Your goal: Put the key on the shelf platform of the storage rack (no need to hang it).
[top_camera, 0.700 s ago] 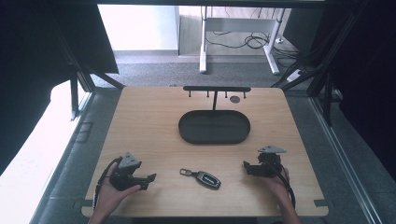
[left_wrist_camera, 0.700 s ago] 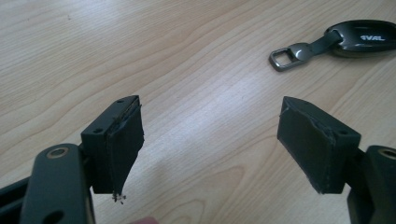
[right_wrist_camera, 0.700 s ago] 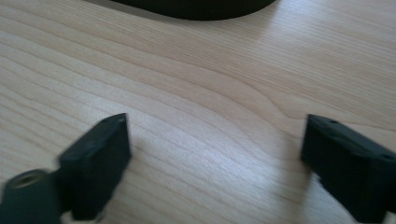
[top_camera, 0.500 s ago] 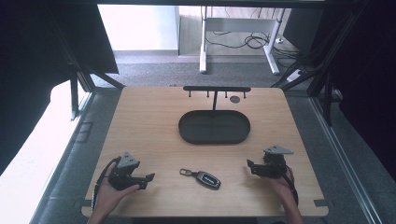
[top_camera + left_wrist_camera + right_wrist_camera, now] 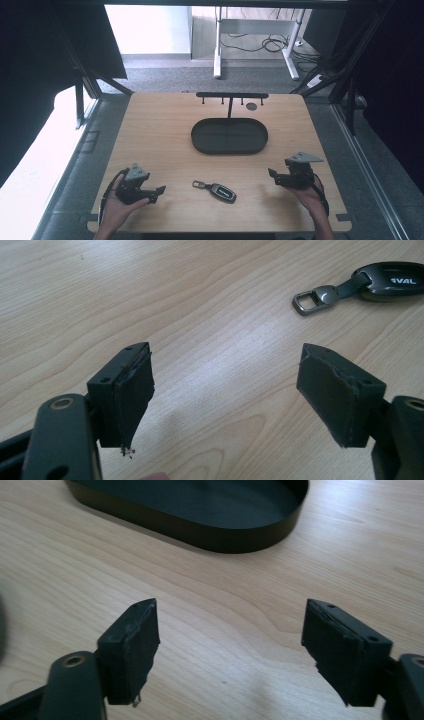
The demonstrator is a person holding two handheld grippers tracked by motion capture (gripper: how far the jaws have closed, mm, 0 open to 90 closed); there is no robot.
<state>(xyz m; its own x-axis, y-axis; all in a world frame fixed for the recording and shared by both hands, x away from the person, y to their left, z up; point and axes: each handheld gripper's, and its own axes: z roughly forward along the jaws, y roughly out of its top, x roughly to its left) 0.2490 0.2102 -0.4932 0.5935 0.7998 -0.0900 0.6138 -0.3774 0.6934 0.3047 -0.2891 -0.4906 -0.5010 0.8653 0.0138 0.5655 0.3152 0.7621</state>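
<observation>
While both hands rest at the near edge:
Worktop point(image 5: 160, 130): pale wood, grey carpet around.
Tray point(image 5: 229, 136): centre, empty.
Car key point(image 5: 216, 190): between the tools.
Left hand-held gripper point(image 5: 159, 192): jaws wide, empty.
Right hand-held gripper point(image 5: 272, 176): jaws wide, empty.

A black oval tray point(image 5: 229, 136) lies empty on a light wooden table point(image 5: 160, 130). Just behind the tray stands a black rack point(image 5: 231, 95), a bar with short pegs on one post, and a small dark disc point(image 5: 251, 106) lies beside that post. On the tray's near side, apart from it, a dark car key fob point(image 5: 222, 191) lies flat, its metal loop pointing left. Far beyond the tray, white desk legs point(image 5: 218, 45) and loose cables point(image 5: 265, 44) rest on grey carpet point(image 5: 165, 75).
</observation>
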